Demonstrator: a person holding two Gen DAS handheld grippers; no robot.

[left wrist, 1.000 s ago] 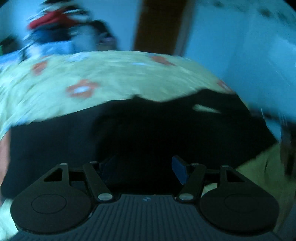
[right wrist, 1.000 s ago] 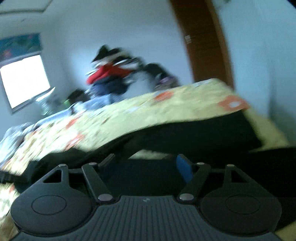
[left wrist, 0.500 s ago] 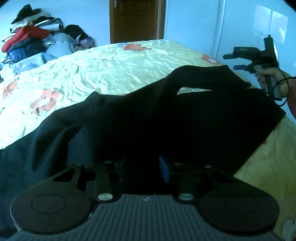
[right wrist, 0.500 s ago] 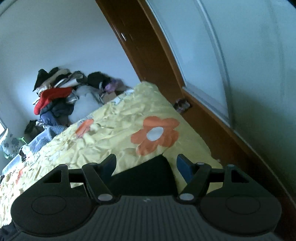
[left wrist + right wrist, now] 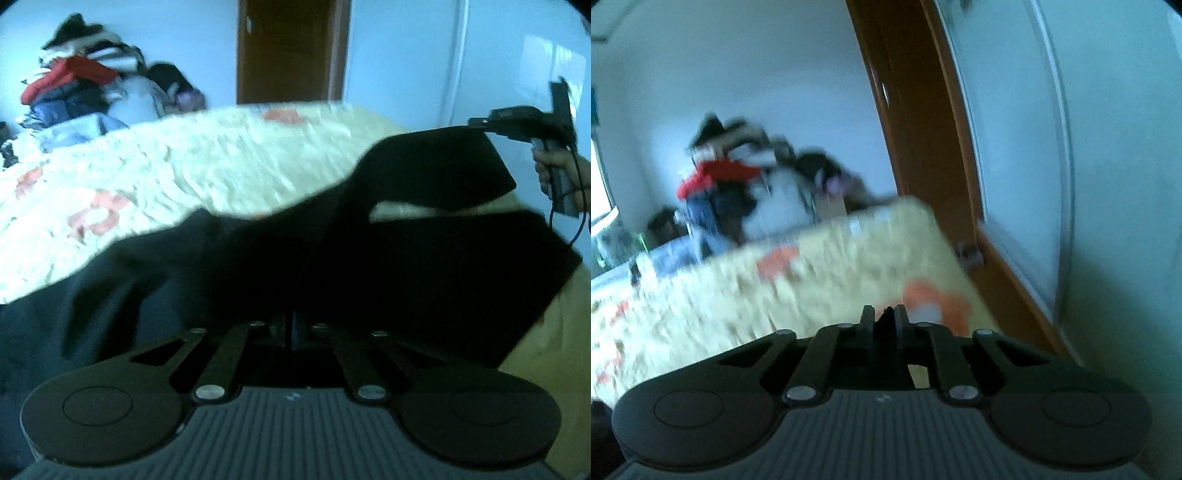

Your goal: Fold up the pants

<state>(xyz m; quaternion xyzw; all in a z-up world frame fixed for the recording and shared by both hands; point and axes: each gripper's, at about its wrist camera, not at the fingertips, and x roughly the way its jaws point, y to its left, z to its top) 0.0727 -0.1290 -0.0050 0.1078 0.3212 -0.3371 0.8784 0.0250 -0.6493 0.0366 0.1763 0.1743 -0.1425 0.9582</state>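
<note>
Black pants lie across the near part of a yellow flowered bed sheet. Low in the left wrist view, my left gripper is shut on the dark cloth at the near edge. At the far right a hand holds my right gripper, which has one leg end raised off the bed, with a gap of sheet under it. In the right wrist view the right gripper has its jaws closing, with a tuft of black fabric pinched between the pads.
A heap of clothes is piled at the far left end of the bed. A brown door stands behind the bed. The bed's right edge runs along a pale wall with a wooden skirting.
Both grippers went from open to closed on the pants. The right gripper swung to the leg end and lifted it off the sheet. The left gripper barely moved in the last half second.
</note>
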